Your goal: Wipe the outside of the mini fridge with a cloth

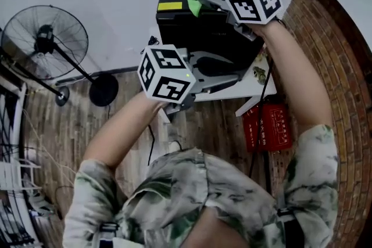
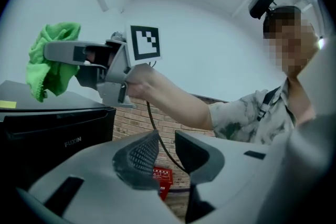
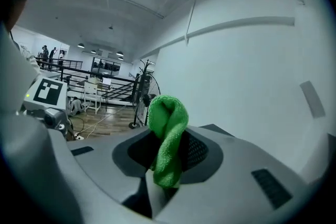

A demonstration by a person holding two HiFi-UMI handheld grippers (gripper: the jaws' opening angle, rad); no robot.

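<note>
Pinched between the 2 jaws of my right claw (image 3: 169,157) is a crumpled bright green microfibre cloth (image 3: 168,118), bunched into a fold that stands up past the fingertips. That claw is clenched on it. Just beneath the claw sits the black box-shaped mini fridge (image 1: 174,23). The cloth's hanging end reaches down to the fridge's top face, though I cannot tell whether it touches. Beside the cloth on that top lies a small yellow paper note (image 1: 170,6). My left claw (image 2: 165,150) hangs lower, off the fridge's front, its 2 jaws a narrow gap apart with nothing between them. Under the fridge is a white table (image 1: 256,83). Below that claw a red box (image 1: 268,128) rests on wooden flooring, and well off to its left stands a black pedestal fan (image 1: 45,38).
</note>
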